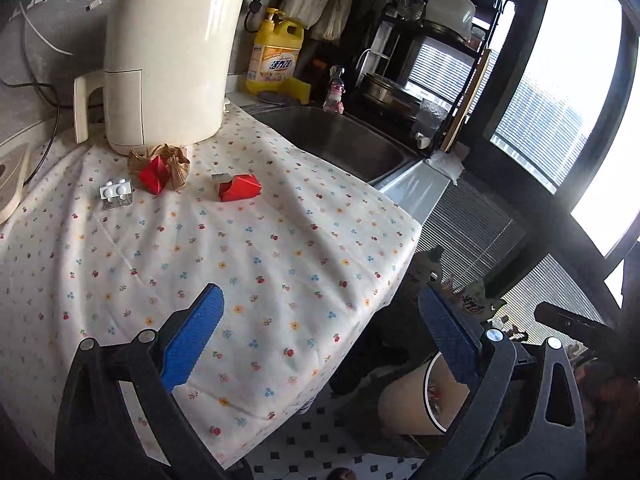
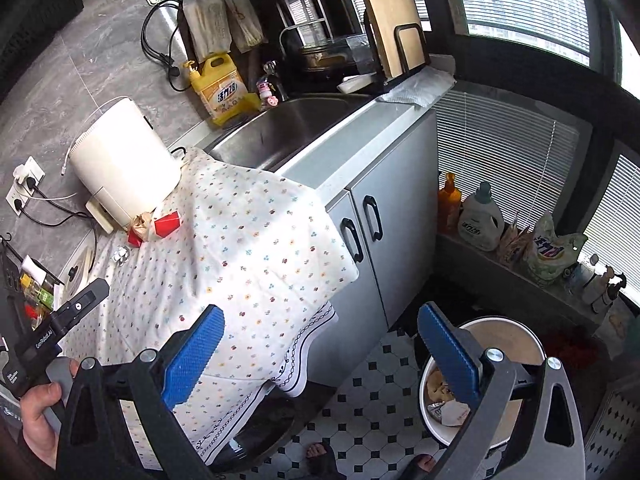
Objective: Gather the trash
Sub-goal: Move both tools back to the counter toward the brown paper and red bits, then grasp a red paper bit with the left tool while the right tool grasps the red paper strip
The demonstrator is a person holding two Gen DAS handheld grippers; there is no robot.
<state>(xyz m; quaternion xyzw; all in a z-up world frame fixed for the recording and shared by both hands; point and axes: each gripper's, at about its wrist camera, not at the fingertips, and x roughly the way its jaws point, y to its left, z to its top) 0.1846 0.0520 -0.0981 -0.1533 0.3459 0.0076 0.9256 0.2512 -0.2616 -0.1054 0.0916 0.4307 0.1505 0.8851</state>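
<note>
Both tools empty right now. Left gripper [image 1: 320, 344] has its blue-padded jaws spread wide, hovering over the near edge of the white floral-print cloth [image 1: 248, 248] covering the counter. Right gripper [image 2: 320, 348] is equally wide, nothing between the pads, out past the counter edge with its right finger above the cream round bin [image 2: 520, 344] on the tiled floor.

Done so far, judging from the right wrist view: the bin already holds some crumpled paper scraps [image 2: 448, 408], so part of the collection looks finished.

Left on the cloth, all near the cream plastic appliance [image 1: 168, 60]:
- crumpled brown paper wad [image 1: 178, 160], just in front of the appliance base
- small red folded paper box [image 1: 153, 176], touching the brown wad
- second red paper box, open at one end [image 1: 239, 188], a bit apart to the right, closer to the steel sink [image 1: 332, 136]
- small white toy brick [image 1: 116, 191] sitting on a clear piece, left of the red box; can't tell if it counts as trash

My read: roughly midway, three or four items to go. Nearest pick for the left tool is probably the open red box, with clear space around it. The wad-and-box pair touches, so a grab there could drag both. Thin paper, crushes easily, which is fine for trash. Cloth is loose and wrinkled; a low approach may snag it.
</note>
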